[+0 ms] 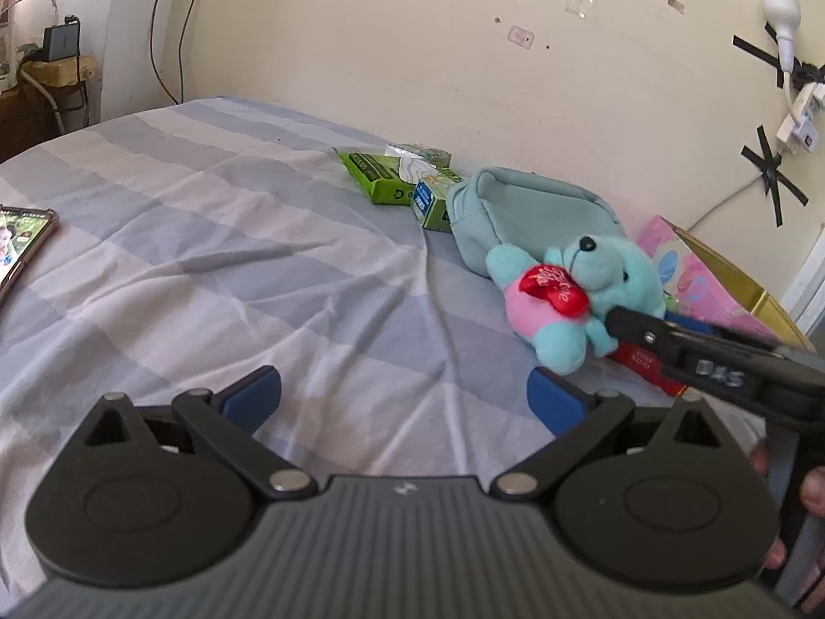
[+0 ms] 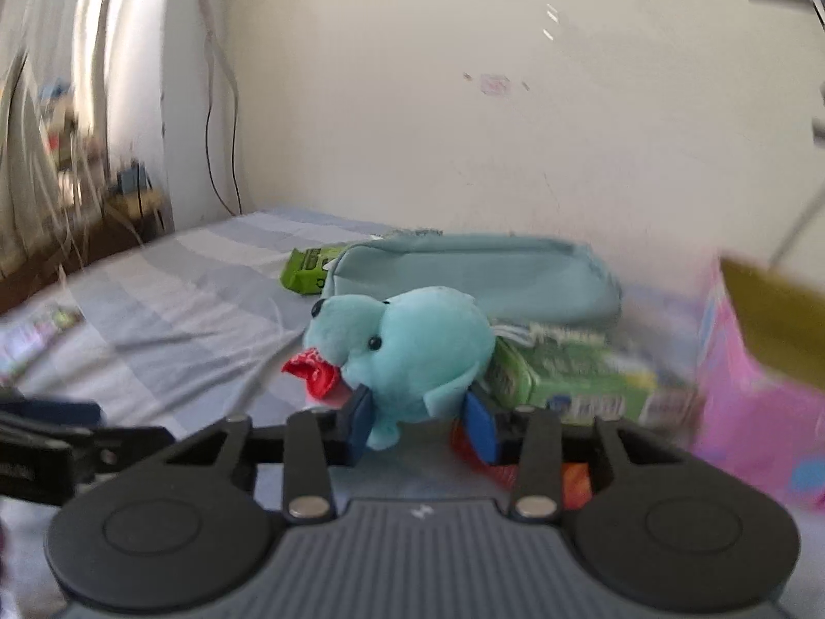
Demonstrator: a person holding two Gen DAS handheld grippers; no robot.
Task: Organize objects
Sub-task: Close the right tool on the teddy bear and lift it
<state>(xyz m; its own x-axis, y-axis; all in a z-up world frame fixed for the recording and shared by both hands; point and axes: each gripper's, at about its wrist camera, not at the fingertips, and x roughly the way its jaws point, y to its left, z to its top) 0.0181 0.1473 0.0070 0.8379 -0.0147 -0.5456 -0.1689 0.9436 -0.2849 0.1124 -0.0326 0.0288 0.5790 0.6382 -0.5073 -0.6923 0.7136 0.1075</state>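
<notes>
A light blue teddy bear [image 1: 572,283] with a pink belly and a red heart is held above the striped bed sheet [image 1: 232,268]. My right gripper [image 2: 420,425] is shut on the teddy bear [image 2: 412,345], its blue pads pressed into the plush; it enters the left wrist view from the right [image 1: 619,322]. My left gripper [image 1: 402,400] is open and empty over the sheet, left of the bear. A light blue pouch [image 1: 531,216] lies behind the bear by the wall.
Green boxes [image 1: 381,175] lie by the wall left of the pouch. A pink gift bag [image 1: 711,283] stands open at the right, a red box [image 1: 647,363] below it. A phone [image 1: 20,247] lies at the bed's left edge.
</notes>
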